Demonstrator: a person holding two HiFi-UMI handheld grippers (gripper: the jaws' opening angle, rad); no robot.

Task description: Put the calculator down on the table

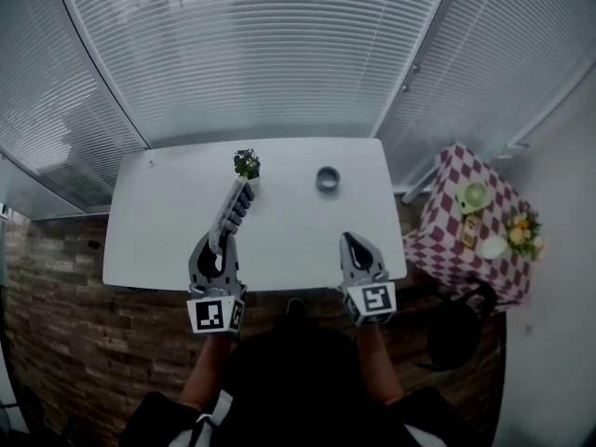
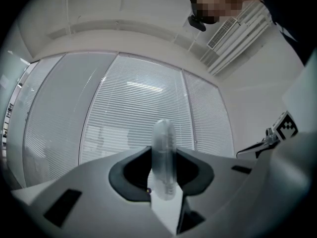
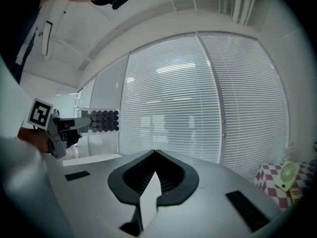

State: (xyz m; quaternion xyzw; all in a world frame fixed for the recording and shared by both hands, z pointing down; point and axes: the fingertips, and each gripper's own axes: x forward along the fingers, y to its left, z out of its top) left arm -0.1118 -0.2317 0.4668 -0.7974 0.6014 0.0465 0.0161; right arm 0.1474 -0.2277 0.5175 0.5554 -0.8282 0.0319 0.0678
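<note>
The calculator (image 1: 233,208) is a slim grey bar with dark round keys. My left gripper (image 1: 219,240) is shut on its near end and holds it above the white table (image 1: 298,236), pointing toward the far edge. In the left gripper view the calculator (image 2: 163,155) shows edge-on, pinched between the jaws. The right gripper view shows its key face (image 3: 104,120) sticking out of the left gripper (image 3: 74,125). My right gripper (image 1: 352,242) hovers over the table's near right edge, its jaws closed tip to tip (image 3: 154,155) with nothing in them.
A small potted plant (image 1: 247,164) and a grey round cup (image 1: 327,179) stand near the table's far edge. A side table with a red-and-white checked cloth (image 1: 456,236) carries small items to the right. White blinds cover the windows behind.
</note>
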